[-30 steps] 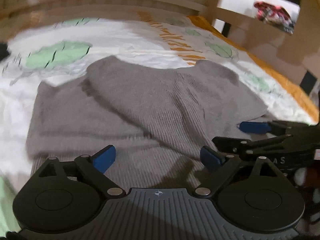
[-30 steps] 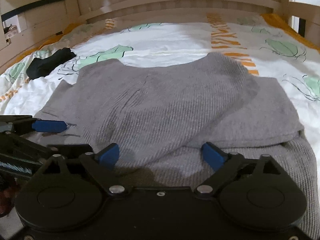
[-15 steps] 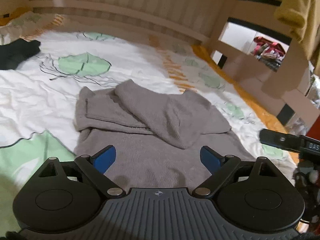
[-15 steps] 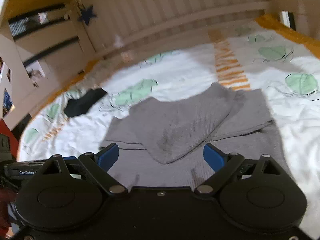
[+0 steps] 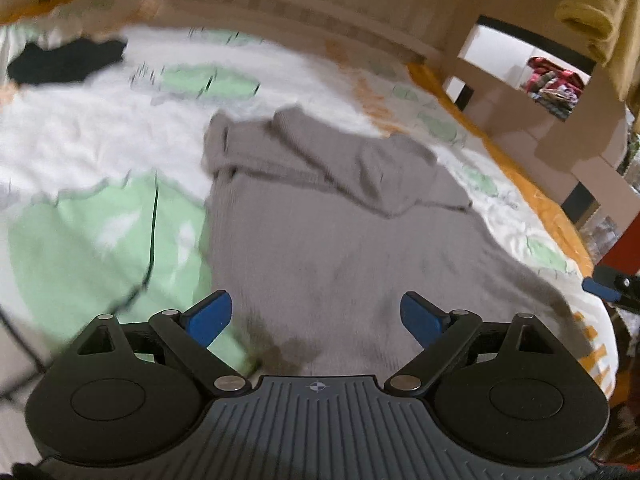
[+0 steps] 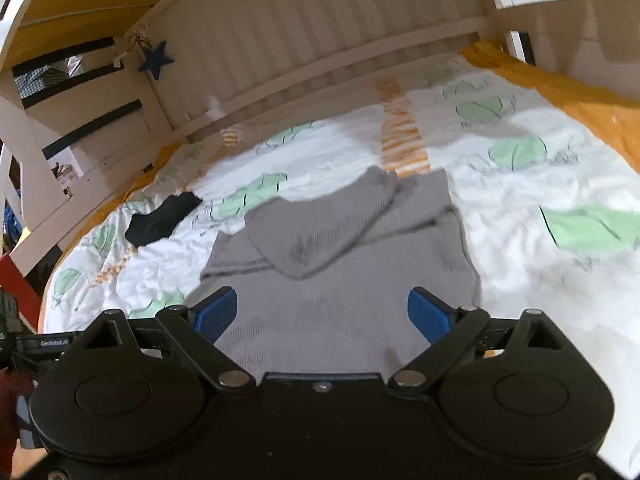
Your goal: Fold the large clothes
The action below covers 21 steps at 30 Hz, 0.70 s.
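A grey knit sweater point(image 5: 320, 232) lies flat on the bed, its sleeves folded across the chest at the far end. It also shows in the right wrist view point(image 6: 340, 264). My left gripper point(image 5: 316, 316) is open and empty, over the sweater's near left hem. My right gripper point(image 6: 322, 314) is open and empty, over the near hem on the other side. The tip of the right gripper shows at the right edge of the left wrist view point(image 5: 600, 286).
The sweater lies on a white bedsheet point(image 6: 520, 216) with green leaf prints and orange stripes. A black garment point(image 6: 162, 220) lies at the far left, also in the left wrist view point(image 5: 64, 60). A wooden bed rail point(image 6: 320, 60) runs behind. Shelving point(image 5: 552, 80) stands right.
Both grippers have pulled back and risen from the folded sleeves towards the sweater's near hem. The sweater now looks smaller and farther away. Both stay open.
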### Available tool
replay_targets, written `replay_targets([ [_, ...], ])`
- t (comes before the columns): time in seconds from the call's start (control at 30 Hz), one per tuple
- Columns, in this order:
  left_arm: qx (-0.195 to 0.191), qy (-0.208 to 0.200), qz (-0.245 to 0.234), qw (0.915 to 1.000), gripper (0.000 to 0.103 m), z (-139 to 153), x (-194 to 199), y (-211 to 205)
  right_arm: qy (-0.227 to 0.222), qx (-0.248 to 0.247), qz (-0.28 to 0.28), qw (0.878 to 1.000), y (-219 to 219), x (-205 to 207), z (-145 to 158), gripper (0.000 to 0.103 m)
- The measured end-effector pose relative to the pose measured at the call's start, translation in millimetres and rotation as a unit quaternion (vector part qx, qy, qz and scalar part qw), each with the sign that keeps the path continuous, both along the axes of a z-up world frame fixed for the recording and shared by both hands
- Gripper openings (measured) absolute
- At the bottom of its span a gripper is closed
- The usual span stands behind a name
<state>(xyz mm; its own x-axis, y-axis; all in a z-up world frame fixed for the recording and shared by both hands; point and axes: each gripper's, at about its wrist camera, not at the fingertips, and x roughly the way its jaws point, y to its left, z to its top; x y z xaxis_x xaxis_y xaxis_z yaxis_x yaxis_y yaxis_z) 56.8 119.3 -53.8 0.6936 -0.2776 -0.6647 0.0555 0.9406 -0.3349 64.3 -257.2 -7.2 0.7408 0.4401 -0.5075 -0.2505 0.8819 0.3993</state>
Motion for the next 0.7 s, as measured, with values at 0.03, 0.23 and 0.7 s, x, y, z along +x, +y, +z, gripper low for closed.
replay_targets([
  [0.03, -0.006, 0.011, 0.003, 0.9999, 0.092, -5, -1, 1, 0.002, -0.003, -0.005, 1.000, -1, -4, -3, 0.094],
  [0.23, -0.008, 0.026, 0.002, 0.9996, 0.092, -14, -4, -3, 0.032, -0.011, -0.047, 0.998, -11, -16, -19, 0.094],
  [0.7, 0.012, 0.063, -0.036, 0.9973, 0.092, -33, 7, -25, 0.073, -0.002, -0.029, 0.997, -12, -11, -41, 0.083],
])
